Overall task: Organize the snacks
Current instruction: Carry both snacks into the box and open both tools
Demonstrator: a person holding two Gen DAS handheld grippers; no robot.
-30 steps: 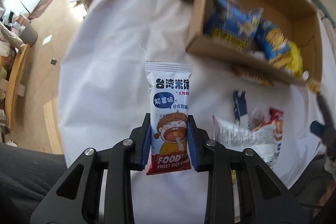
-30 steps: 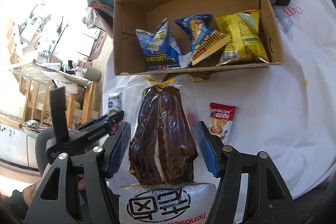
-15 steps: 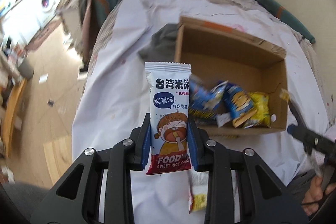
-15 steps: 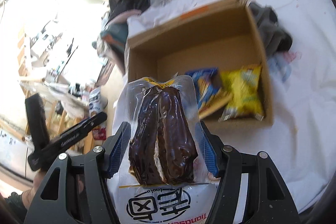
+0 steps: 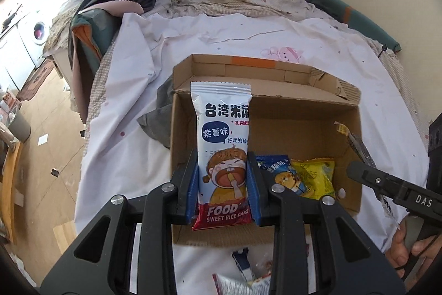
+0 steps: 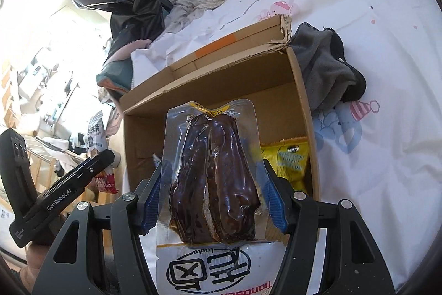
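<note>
Left gripper (image 5: 222, 185) clenches rice cake (image 5: 223, 154), right gripper (image 6: 212, 194) sausage pack (image 6: 212, 179); lower both into box (image 5: 276, 112) (clear near wall) before releasing

surface: bed, white sheet (image 5: 226, 35) | on it: cardboard box (image 5: 312, 104), grey garment (image 6: 326, 68), loose snack packets (image 5: 248, 270)

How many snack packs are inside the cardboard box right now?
2 visible: a blue pack and a yellow pack beside it, at the box's near right corner. The held packs hide part of the floor, so more may be hidden.
</note>
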